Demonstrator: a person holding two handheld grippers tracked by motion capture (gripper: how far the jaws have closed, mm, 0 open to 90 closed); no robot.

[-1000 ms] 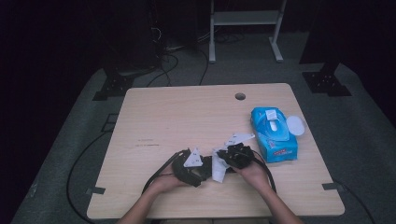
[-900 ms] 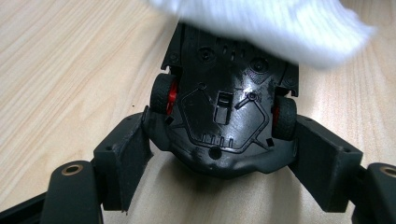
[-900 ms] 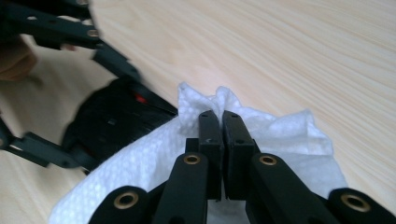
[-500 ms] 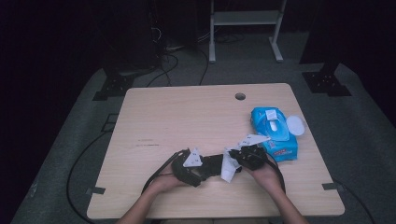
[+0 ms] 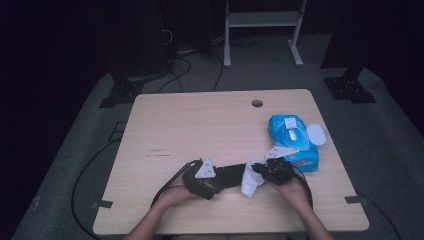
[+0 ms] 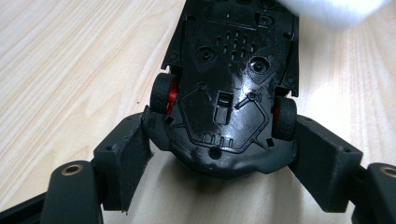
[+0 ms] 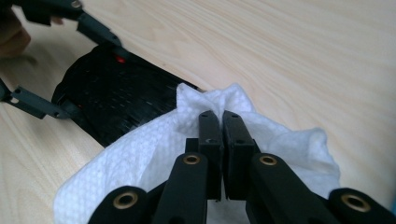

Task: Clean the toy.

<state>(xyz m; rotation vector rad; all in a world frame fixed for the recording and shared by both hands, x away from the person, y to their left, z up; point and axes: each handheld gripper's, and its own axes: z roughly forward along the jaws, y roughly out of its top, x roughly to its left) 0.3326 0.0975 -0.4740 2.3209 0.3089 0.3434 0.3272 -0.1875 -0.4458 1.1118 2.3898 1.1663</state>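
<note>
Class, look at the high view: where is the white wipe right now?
The white wipe hangs pinched in the right gripper near the table's front edge, between the black toy car in the left gripper and the blue wipes pack.

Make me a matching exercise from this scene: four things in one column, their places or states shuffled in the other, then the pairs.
Things:
1. toy car
2. wipe
3. wipe pack
4. table hole

States:
A. blue, lying at the table's right side
B. pinched in the right gripper
C. near the table's far edge
D. underside up, clamped in the left gripper

Pairs: 1-D, 2-B, 3-A, 4-C
</note>
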